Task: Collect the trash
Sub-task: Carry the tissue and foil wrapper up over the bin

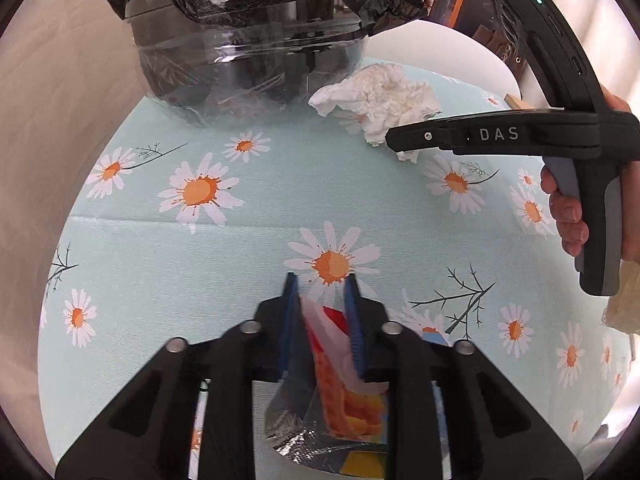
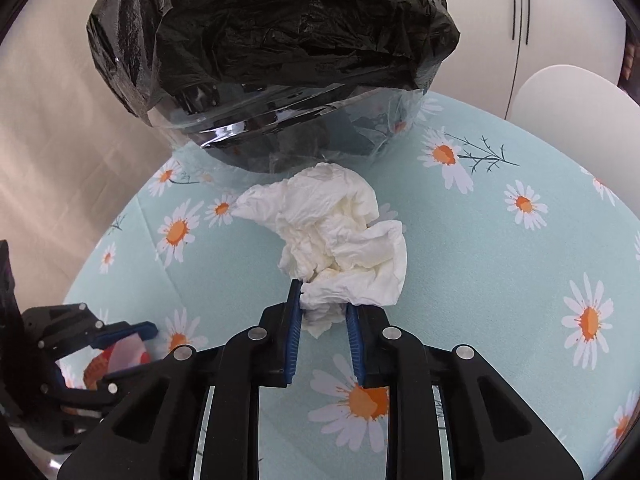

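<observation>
On the daisy-print desk (image 2: 500, 264), the largest item is a clear bin (image 2: 280, 136) lined with a black bag (image 2: 272, 28), standing at the far edge. Just before it, near its base, lies a crumpled white tissue (image 2: 340, 232). Right claw (image 2: 322, 312): blue pads (image 2: 294, 328) straddle the tissue's near tail, seemingly touching but not yet pinched flat; grip judged incomplete. Left claw (image 1: 320, 304): closed on a snack wrapper (image 1: 340, 380), orange and silver, held low over the desk, well short of the bin. Step in hand: picking up the tissue. Next move, by judgement: close fully, lift, and carry both pieces over the bag's mouth.
</observation>
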